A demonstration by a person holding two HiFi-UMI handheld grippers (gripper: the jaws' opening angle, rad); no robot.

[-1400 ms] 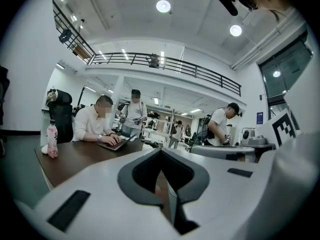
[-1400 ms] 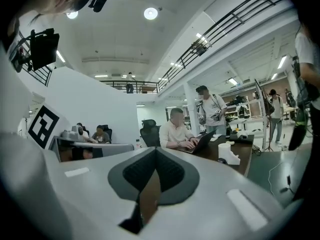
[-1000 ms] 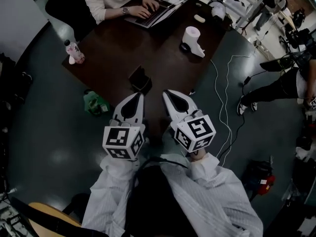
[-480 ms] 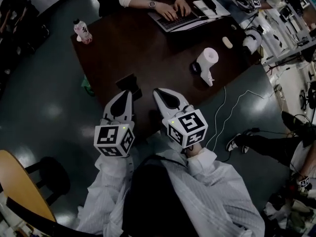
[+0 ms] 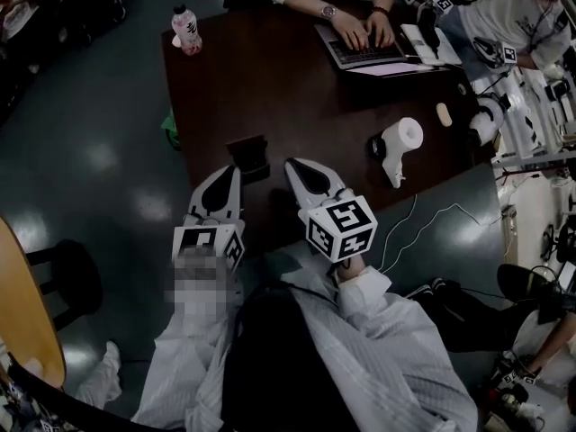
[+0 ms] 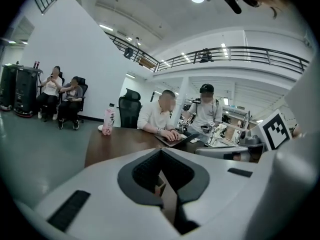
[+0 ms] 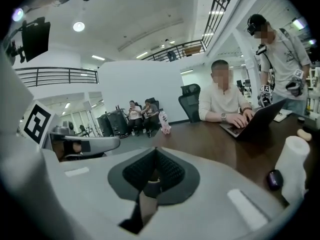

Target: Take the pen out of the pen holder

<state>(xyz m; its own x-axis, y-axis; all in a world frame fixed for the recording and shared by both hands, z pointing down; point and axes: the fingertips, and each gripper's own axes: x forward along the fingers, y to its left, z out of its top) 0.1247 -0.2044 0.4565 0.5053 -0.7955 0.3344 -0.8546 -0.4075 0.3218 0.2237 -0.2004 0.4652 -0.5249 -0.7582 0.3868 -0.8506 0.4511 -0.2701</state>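
The black pen holder (image 5: 247, 155) stands near the front edge of the dark brown table (image 5: 297, 88). I cannot make out a pen in it. My left gripper (image 5: 232, 171) is shut and empty, with its tip just short of the holder on its left side. My right gripper (image 5: 291, 164) is also shut and empty, a little to the right of the holder. In the left gripper view the left gripper's (image 6: 161, 153) closed jaws hide the holder. In the right gripper view the right gripper (image 7: 155, 153) points across the table top.
A person types on a laptop (image 5: 364, 50) at the far side. A pink bottle (image 5: 186, 28) stands at the far left corner. A white roll (image 5: 401, 140) and a black mouse (image 5: 375, 147) lie to the right. Cables (image 5: 423, 219) trail on the floor, and a chair (image 5: 31, 304) stands at left.
The head view has swung, and both grippers have sunk and tipped forward toward the table's front edge. The pen holder now sits just ahead of the left gripper's tip. Both stay shut.
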